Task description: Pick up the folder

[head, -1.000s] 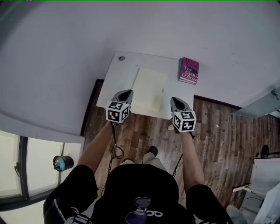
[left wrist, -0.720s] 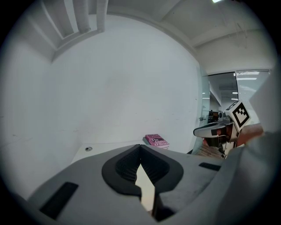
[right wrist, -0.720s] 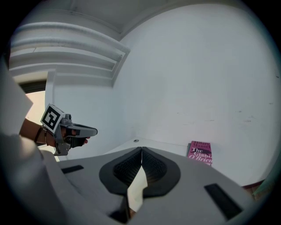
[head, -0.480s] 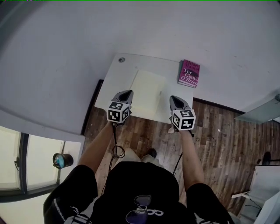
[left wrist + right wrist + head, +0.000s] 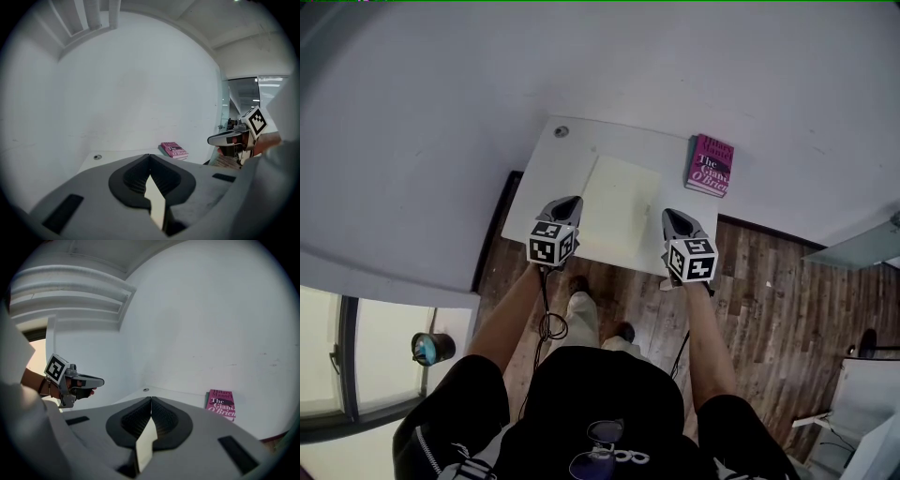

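Observation:
A cream folder [image 5: 619, 208] lies flat in the middle of a small white table [image 5: 553, 169]. My left gripper [image 5: 568, 203] hovers over the table's near edge just left of the folder, jaws shut and empty. My right gripper [image 5: 672, 217] hovers at the near edge just right of it, also shut and empty. In the left gripper view the shut left gripper [image 5: 150, 156] points across the table, with the right gripper [image 5: 229, 138] off to its side. In the right gripper view the shut right gripper [image 5: 151, 399] faces the wall, and the left gripper [image 5: 79, 382] shows beside it.
A pink book [image 5: 711, 165] lies at the table's far right corner, also visible as the book [image 5: 221, 405]. A round cable hole [image 5: 562, 131] sits at the far left corner. White walls close in behind and left of the table. Wooden floor [image 5: 769, 281] lies below and right.
The person has stepped toward the table, one foot coming forward. Both grippers have moved on together over the table's near edge, still shut.

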`<state>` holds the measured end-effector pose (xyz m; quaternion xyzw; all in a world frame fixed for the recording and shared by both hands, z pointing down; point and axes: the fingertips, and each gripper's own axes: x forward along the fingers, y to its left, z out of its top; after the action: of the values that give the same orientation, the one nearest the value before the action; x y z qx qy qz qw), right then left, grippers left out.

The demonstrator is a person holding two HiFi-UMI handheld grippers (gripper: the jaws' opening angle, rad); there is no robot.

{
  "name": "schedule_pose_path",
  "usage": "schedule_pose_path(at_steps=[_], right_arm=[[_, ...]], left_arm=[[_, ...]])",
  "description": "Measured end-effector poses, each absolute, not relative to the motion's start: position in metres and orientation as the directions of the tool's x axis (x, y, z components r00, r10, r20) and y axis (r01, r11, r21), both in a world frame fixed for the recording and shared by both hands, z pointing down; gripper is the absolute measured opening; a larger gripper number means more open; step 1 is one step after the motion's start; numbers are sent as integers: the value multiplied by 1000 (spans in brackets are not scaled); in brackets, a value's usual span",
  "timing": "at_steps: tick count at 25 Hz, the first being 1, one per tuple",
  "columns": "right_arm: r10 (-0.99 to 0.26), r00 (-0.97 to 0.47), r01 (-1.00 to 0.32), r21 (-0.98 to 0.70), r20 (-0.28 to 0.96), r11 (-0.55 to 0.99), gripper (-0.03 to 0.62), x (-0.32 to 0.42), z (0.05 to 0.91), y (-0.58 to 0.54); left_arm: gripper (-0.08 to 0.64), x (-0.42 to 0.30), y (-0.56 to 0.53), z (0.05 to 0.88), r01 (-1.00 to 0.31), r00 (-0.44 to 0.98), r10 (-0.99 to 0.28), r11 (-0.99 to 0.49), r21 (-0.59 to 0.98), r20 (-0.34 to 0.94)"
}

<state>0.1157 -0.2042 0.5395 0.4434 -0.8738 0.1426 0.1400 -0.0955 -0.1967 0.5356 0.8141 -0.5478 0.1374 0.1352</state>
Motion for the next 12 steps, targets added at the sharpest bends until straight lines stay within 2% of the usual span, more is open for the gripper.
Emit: schedule_pose_path(at_steps=[12], right_arm=[[-761, -476, -874, -139, 440, 466, 23, 86, 561, -282]], left_arm=[[21, -126, -284, 576, -882, 466, -782, -448, 148, 413]])
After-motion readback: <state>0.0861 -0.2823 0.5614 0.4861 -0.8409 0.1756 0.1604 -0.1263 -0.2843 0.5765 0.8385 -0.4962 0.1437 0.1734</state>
